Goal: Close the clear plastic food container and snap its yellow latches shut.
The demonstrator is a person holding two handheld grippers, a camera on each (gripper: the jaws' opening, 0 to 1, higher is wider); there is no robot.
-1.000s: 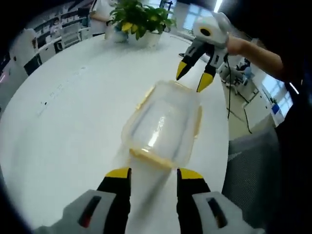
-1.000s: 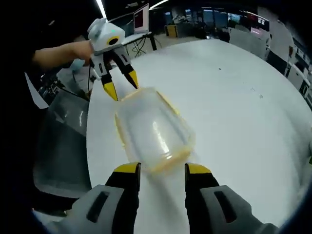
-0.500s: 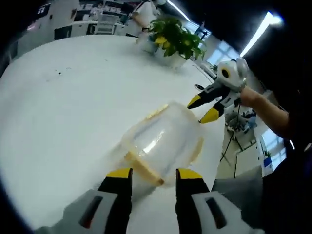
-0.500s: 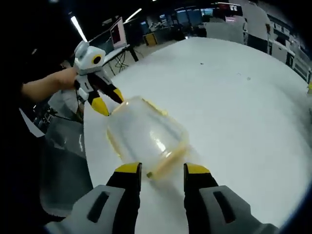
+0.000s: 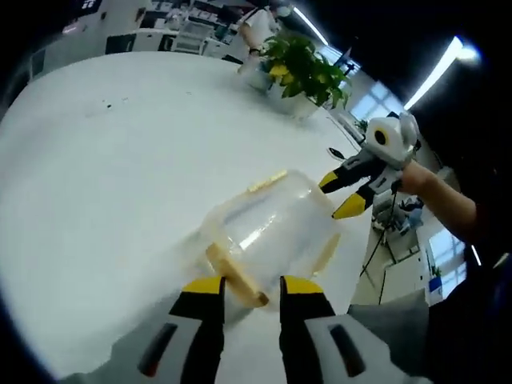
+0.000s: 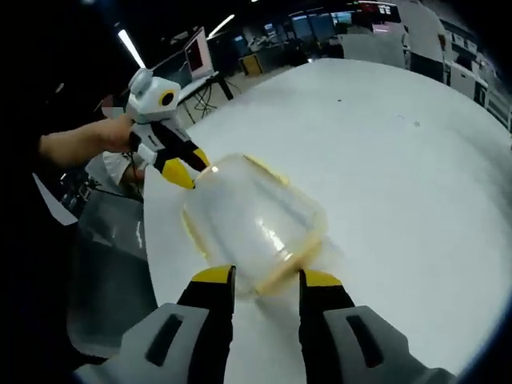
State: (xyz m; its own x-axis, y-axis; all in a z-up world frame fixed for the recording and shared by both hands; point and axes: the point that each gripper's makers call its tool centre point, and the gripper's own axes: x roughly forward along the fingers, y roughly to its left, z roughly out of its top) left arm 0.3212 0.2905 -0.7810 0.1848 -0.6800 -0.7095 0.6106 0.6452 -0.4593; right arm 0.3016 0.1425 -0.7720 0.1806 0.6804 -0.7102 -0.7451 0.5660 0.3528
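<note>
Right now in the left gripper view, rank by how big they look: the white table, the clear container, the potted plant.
1. White table
2. Clear container
3. Potted plant, though it sits farther from the camera, so its true size is unsure.

**Bright worktop, dark surroundings**

Ceiling strip lights [image 5: 436, 72] at two o'clock in the left gripper view and at eleven in the right gripper view flood the white worktop [image 5: 104, 184], nearly washing it out. The clear container [image 6: 252, 224] carries soft glare streaks and looks slightly blurred. Edges bend strongly; the background is dim.
</note>
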